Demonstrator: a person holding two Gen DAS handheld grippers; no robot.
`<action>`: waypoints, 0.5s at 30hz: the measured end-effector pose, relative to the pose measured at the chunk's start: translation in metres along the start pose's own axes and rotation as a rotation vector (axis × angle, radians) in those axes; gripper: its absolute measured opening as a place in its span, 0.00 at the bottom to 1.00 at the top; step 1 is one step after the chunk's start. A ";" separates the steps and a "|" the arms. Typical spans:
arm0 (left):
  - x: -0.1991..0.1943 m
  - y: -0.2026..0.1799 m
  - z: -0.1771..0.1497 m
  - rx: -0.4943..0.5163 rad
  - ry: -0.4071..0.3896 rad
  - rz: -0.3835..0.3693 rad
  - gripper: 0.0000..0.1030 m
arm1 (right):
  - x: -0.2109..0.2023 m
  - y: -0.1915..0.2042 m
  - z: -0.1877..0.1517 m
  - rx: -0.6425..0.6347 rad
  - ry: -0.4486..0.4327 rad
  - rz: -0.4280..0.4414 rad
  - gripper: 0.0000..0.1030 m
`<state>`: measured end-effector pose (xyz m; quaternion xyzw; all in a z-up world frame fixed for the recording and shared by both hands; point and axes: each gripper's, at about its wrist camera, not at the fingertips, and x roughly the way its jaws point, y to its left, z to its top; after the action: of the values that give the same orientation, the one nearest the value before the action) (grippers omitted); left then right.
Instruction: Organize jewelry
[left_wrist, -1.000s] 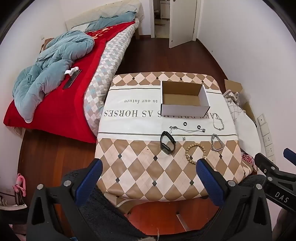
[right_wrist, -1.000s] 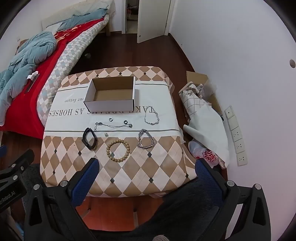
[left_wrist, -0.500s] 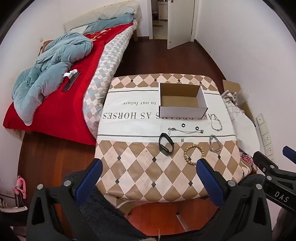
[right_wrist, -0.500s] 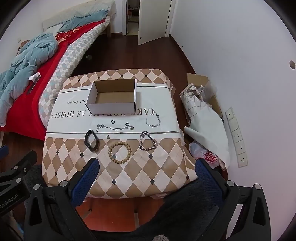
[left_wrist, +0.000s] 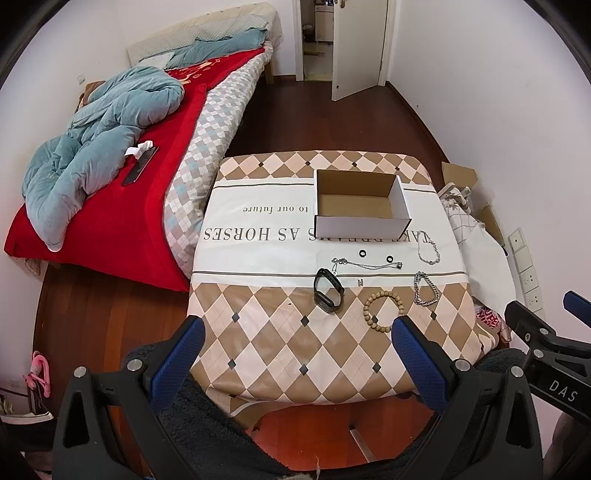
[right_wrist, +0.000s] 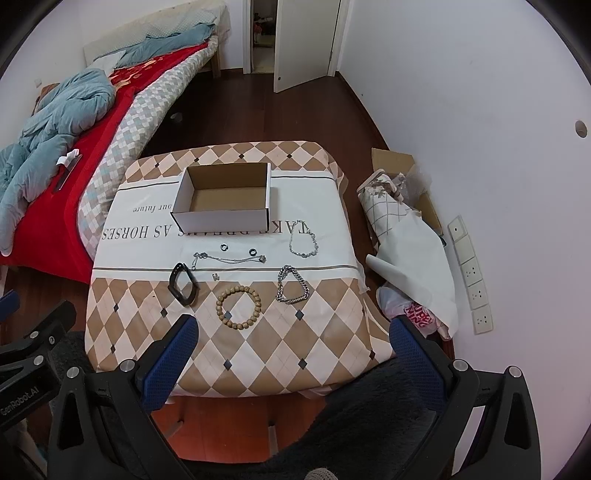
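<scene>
jewelry (right_wrist: 238, 308) on checked cloth (right_wrist: 273, 350) near cardboard box (right_wrist: 221, 201); both claws spread, nothing between.

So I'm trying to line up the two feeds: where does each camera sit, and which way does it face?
Left wrist: above the near table edge, facing the cardboard box and bed; own open left gripper below, right gripper's body at far right.
Right wrist: further right, same heading, more wall; own open right gripper below, left gripper's body at far left.
Shared: box, bead bracelet, black band, bed.
</scene>
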<state>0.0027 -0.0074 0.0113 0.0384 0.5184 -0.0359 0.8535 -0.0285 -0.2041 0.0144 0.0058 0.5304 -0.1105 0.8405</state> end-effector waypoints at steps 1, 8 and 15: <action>0.000 -0.001 0.001 0.001 -0.002 0.001 1.00 | 0.000 0.000 0.000 0.000 0.000 -0.001 1.00; -0.004 -0.003 0.003 0.005 -0.010 -0.004 1.00 | -0.001 -0.001 0.001 0.000 -0.001 -0.001 1.00; -0.005 -0.006 0.004 0.004 -0.009 -0.004 1.00 | -0.001 -0.001 -0.001 -0.001 -0.003 -0.004 1.00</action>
<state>0.0032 -0.0136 0.0176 0.0392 0.5144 -0.0387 0.8558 -0.0298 -0.2044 0.0154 0.0044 0.5290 -0.1118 0.8412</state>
